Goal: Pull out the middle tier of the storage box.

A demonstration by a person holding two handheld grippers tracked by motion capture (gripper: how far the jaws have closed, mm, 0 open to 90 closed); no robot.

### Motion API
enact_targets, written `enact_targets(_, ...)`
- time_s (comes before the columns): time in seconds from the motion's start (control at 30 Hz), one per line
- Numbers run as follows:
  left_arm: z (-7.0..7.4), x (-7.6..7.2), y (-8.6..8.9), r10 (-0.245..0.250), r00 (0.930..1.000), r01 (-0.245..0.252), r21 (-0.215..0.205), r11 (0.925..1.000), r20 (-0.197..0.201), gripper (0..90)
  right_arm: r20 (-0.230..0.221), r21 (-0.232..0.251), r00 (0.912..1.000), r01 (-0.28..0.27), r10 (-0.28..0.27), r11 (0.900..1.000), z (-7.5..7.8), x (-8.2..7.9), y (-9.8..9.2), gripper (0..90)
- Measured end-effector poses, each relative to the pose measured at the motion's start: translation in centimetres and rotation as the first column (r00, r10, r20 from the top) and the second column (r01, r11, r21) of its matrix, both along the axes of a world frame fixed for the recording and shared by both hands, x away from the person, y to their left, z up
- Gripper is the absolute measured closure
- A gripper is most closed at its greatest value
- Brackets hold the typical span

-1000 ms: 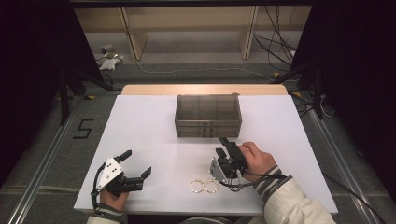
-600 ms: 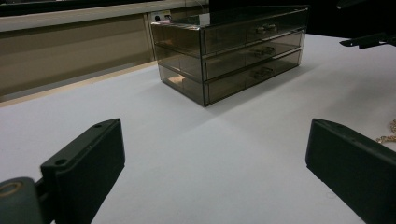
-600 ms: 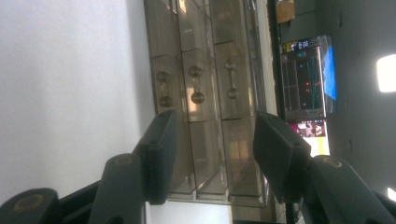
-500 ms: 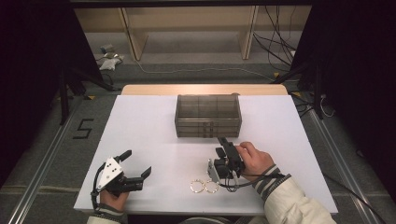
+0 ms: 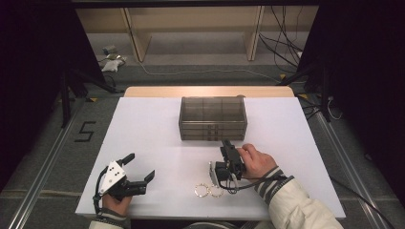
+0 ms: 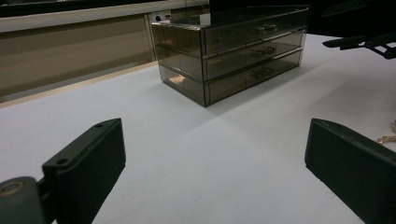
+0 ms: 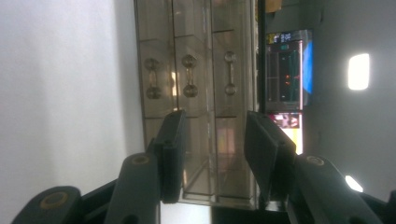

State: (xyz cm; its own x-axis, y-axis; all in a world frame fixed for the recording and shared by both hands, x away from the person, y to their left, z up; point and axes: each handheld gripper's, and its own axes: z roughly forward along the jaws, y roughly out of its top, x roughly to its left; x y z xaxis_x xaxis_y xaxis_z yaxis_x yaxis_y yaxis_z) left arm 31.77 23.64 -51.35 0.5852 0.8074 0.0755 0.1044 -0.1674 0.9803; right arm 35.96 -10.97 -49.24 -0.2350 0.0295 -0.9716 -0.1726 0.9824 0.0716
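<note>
The right gripper (image 5: 228, 149) is rolled on its side and points at the front of the drawer box (image 5: 213, 118), near it but not touching. Its jaws have just been closing; they are now half spread, with a gap between them and nothing held, as the right gripper view shows. In that view the three drawers with their handles (image 7: 190, 76) stand just ahead of the jaws. The box stands in the middle of the white table (image 5: 143, 138), toward the far edge. The left gripper (image 5: 141, 172) rests low over the near left part of the table, well apart from the box, jaws wide open and empty. Two gold rings (image 5: 208, 190) lie on the table near the front edge, just beside the right hand (image 5: 255, 161).
</note>
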Motion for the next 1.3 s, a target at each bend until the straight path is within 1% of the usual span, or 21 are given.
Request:
enact_targets(0.03, 0.0, 0.0, 0.0, 0.0, 1.0, 0.0, 0.0, 1.0, 0.0, 4.9, 0.002, -0.001, 1.0, 0.004, -0.004, 1.0, -0.1, 0.0, 0.0, 59.6)
enact_targets(0.13, 0.0, 0.0, 0.0, 0.0, 1.0, 0.0, 0.0, 1.0, -0.001, 4.9, 0.013, -0.009, 0.9997, -0.018, 0.018, 1.0, -0.2, 0.4, 0.2, 58.6)
enact_targets(0.17, 0.0, 0.0, 0.0, -0.001, 1.0, 0.001, 0.001, 1.0, 0.0, 4.9, 0.017, -0.01, 0.9998, -0.014, 0.014, 1.0, -0.3, 0.5, 0.3, 58.6)
enact_targets(0.23, 0.0, 0.0, 0.0, 0.0, 1.0, 0.0, 0.0, 1.0, 0.0, 4.9, 0.025, -0.028, 0.9996, -0.015, 0.016, 0.999, -0.5, 0.7, 0.5, 58.5)
enact_targets(0.37, 0.0, 0.0, 0.0, -0.001, 1.0, 0.001, 0.0, 1.0, -0.001, 4.9, 0.022, -0.04, 0.9997, -0.006, 0.007, 0.999, -0.9, 1.2, 0.8, 58.5)
enact_targets(0.43, 0.0, 0.0, 0.0, -0.001, 1.0, 0.001, -0.006, 1.0, 0.0, 4.9, 0.022, -0.044, 0.9998, 0.001, 0.0, 0.999, -1.0, 1.3, 0.9, 60.2)
enact_targets(0.47, 0.0, 0.0, 0.0, -0.001, 1.0, 0.001, -0.006, 1.0, 0.0, 5.0, 0.018, -0.033, 0.9998, 0.007, -0.007, 0.999, -1.1, 1.4, 1.0, 60.5)
enact_targets(0.5, 0.0, 0.0, 0.0, -0.001, 1.0, 0.001, -0.006, 1.0, -0.001, 5.0, 0.026, -0.036, 0.9996, -0.001, 0.002, 0.999, -1.2, 1.6, 1.0, 60.7)
enact_targets(0.57, 0.0, 0.0, 0.0, -0.002, 1.0, 0.002, -0.006, 1.0, -0.001, 5.0, 0.028, -0.044, 0.9996, 0.008, -0.007, 0.999, -1.3, 1.8, 1.1, 60.9)
enact_targets(0.6, 0.0, 0.0, 0.0, -0.001, 1.0, 0.001, -0.007, 1.0, -0.001, 5.0, 0.032, -0.047, 0.9995, 0.002, -0.001, 0.999, -1.4, 2.0, 1.2, 60.9)
enact_targets(0.77, 0.0, 0.0, 0.0, -0.002, 1.0, 0.002, -0.006, 1.0, -0.001, 5.1, 0.033, -0.071, 0.9994, 0.002, 0.001, 0.997, -2.0, 2.7, 1.6, 62.4)
enact_targets(0.97, 0.0, 0.0, 0.0, -0.003, 1.0, 0.003, -0.006, 1.0, 0.0, 5.1, 0.042, -0.09, 0.999, 0.015, -0.011, 0.996, -2.5, 3.5, 2.1, 63.4)
enact_targets(1.1, 0.0, 0.0, 0.0, -0.004, 1.0, 0.004, -0.007, 1.0, 0.0, 5.1, 0.05, -0.102, 0.9986, 0.019, -0.014, 0.995, -2.6, 4.0, 2.5, 64.4)
enact_targets(1.23, 0.0, 0.0, 0.1, -0.005, 1.0, 0.005, -0.002, 1.0, -0.001, 5.1, 0.049, -0.113, 0.9986, 0.027, -0.021, 0.993, -2.8, 4.4, 2.8, 65.2)
enact_targets(1.3, 0.0, 0.0, 0.0, -0.006, 1.0, 0.006, -0.003, 1.0, -0.001, 5.1, 0.042, -0.11, 0.9988, 0.031, -0.027, 0.993, -2.9, 4.6, 2.9, 65.7)
